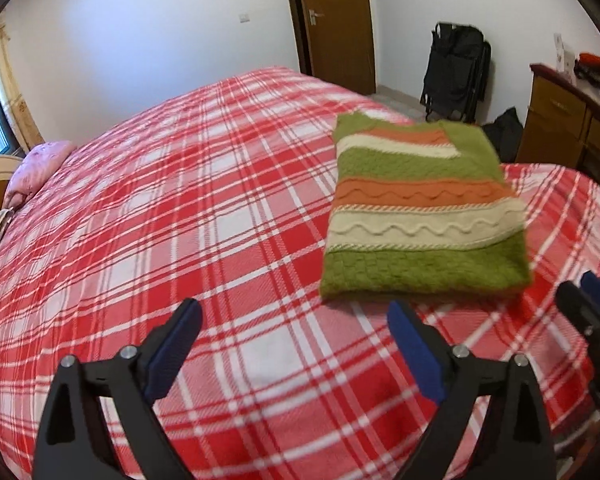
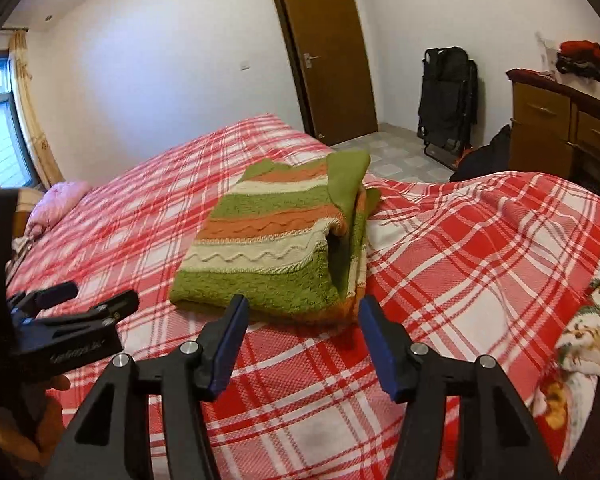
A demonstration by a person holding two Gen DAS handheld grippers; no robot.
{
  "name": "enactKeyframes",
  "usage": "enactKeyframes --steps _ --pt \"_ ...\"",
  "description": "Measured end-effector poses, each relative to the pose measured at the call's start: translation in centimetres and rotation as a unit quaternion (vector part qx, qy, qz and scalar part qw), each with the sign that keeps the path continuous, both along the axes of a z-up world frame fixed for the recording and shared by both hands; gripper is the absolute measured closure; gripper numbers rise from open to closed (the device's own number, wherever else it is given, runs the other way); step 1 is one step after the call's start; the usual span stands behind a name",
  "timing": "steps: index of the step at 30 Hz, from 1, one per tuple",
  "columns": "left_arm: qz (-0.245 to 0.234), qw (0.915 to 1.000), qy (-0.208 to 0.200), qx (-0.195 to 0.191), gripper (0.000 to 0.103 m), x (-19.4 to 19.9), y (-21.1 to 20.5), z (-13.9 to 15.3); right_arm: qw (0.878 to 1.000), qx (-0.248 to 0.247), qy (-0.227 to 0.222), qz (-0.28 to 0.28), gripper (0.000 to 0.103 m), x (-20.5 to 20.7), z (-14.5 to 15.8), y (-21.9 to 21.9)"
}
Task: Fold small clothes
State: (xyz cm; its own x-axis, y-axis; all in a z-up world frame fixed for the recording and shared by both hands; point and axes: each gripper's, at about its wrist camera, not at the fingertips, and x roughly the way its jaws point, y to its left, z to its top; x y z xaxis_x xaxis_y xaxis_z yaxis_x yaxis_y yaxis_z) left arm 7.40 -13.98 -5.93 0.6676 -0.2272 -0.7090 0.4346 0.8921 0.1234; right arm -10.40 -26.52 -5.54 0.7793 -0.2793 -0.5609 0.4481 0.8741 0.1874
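A small knitted sweater (image 1: 416,208) with green, orange and cream stripes lies folded into a rectangle on the red plaid bed cover (image 1: 180,208). In the right wrist view the sweater (image 2: 276,240) shows its folded layers along its right edge. My left gripper (image 1: 296,320) is open and empty, just short of the sweater's near edge and to its left. My right gripper (image 2: 304,312) is open and empty, its fingertips close to the sweater's near edge. The right gripper also shows at the right edge of the left wrist view (image 1: 588,300), and the left gripper at the left of the right wrist view (image 2: 88,298).
A pink pillow (image 1: 40,168) lies at the bed's far left. Beyond the bed stand a brown door (image 2: 328,56), a black folded chair (image 2: 448,100) and a wooden dresser (image 2: 560,128) with clothes on top. A floral blanket (image 2: 588,320) lies at the right.
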Motion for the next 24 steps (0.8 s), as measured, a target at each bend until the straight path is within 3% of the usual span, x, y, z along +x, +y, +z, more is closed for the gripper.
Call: enactKeyframes --steps 9,14,18,20,22,24 --pt "-0.002 0.9969 -0.073 -0.030 0.000 -3.6 2.1 3.6 0.999 -0.011 -0.010 -0.036 0.044 -1.4 2.5 1.1" --pt "0.013 0.9917 -0.117 -0.053 0.000 -4.8 3.3 5.6 0.997 -0.040 -0.047 -0.038 0.044 -2.7 4.8 2.5" --pt "0.015 0.9886 -0.127 -0.079 0.000 -5.4 3.9 6.9 0.993 -0.067 -0.080 -0.046 0.044 -3.9 6.9 3.6" --pt "0.014 0.9886 -0.128 -0.078 0.000 -5.6 3.8 7.1 0.992 -0.081 -0.087 -0.050 0.044 -4.2 7.5 4.0" --pt "0.007 0.9888 -0.132 -0.070 0.000 -5.9 3.5 7.1 0.990 -0.096 -0.092 -0.053 0.034 -4.4 7.7 4.4" --pt "0.002 0.9880 -0.143 -0.059 0.000 -6.4 3.0 7.1 0.989 -0.100 -0.098 -0.057 0.033 -4.6 7.7 4.5"
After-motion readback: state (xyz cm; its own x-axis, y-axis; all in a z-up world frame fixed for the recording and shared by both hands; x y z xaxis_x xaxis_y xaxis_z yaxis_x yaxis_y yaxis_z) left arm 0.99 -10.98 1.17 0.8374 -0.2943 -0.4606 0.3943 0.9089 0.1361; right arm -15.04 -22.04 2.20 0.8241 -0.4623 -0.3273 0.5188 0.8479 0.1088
